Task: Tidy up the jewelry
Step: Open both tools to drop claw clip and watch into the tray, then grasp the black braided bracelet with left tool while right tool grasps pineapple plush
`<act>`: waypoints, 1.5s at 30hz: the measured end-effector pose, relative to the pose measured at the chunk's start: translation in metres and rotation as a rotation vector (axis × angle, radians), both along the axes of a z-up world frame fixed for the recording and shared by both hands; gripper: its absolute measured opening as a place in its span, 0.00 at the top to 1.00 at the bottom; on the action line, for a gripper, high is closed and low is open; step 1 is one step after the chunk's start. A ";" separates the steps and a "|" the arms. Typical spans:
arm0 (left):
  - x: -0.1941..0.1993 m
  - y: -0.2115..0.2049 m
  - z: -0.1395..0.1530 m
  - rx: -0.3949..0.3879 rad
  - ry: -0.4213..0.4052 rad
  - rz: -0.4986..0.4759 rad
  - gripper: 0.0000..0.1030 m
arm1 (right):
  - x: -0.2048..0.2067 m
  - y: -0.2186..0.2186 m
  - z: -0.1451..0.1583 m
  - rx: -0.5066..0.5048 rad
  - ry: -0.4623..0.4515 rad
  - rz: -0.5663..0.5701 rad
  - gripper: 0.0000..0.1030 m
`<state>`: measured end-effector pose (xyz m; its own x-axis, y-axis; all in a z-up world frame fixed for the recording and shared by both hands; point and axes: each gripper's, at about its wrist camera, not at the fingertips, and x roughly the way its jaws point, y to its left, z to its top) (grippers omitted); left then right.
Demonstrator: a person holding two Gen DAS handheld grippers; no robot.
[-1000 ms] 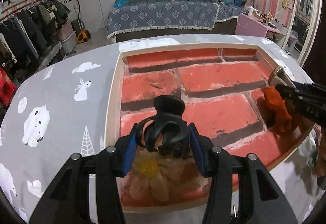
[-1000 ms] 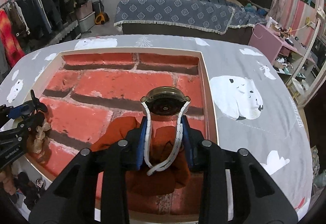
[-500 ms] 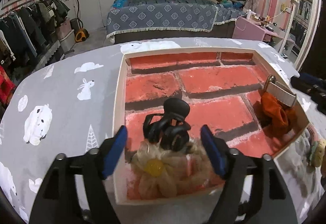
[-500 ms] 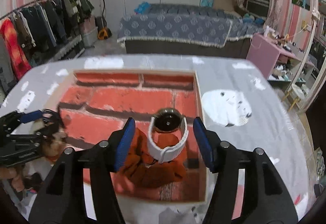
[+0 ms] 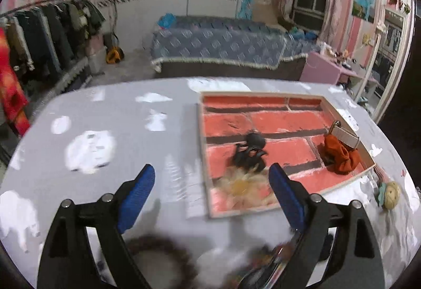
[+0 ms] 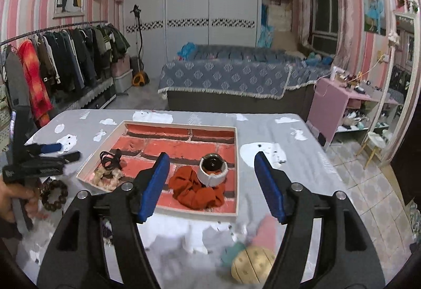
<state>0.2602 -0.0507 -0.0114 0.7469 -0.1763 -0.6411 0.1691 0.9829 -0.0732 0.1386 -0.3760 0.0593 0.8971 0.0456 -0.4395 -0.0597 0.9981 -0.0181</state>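
Since the earlier frames both hand-held grippers have pulled back from the tray, and their jaws have just been opening – nothing sits between either pair now. The left hand-held gripper [image 5: 210, 189] is spread wide w/ blue pads over the grey animal-print cloth on the desk [image 5: 110, 115], just off the tray's left wall. The right hand-held gripper [image 6: 210, 183] is also spread, hanging above the near edge of the shallow white-rimmed tray w/ a red brick-pattern floor [image 6: 236, 152].

Inside the tray: black plastic claw hair clip [image 5: 248, 155] rests at the near-left, touching the pale fluffy flower hair tie w/ a yellow centre [image 5: 242, 187] just in front of it. At the near-right, the white-strapped wristwatch w/ a dark round face [image 6: 212, 169] lies on the rust-orange fabric scrunchie [image 6: 196, 190], close to the tray's right wall.

Outside the tray, on the cloth – a dark brown beaded bracelet [image 6: 54, 195] near the left hand [image 6: 13, 197], and a beige waffle-textured round hair accessory w/ teal and pink bits [image 6: 252, 264] beside the tray's near-right corner. Left view is blurred; items at its bottom edge can't be told apart.
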 end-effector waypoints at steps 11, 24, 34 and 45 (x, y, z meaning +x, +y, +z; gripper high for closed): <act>-0.147 0.101 -0.007 0.110 -0.145 0.145 0.16 | -0.099 -0.016 -0.070 0.009 0.020 -0.019 0.33; -0.169 0.105 -0.035 0.061 -0.080 0.164 0.15 | -0.095 -0.015 -0.089 0.058 0.072 -0.050 0.32; -0.165 0.096 -0.034 0.056 -0.085 0.147 0.15 | -0.087 -0.018 -0.094 0.052 0.092 -0.050 0.32; -0.151 0.079 -0.031 0.082 -0.087 0.131 0.15 | -0.069 -0.027 -0.100 0.022 0.137 -0.053 0.29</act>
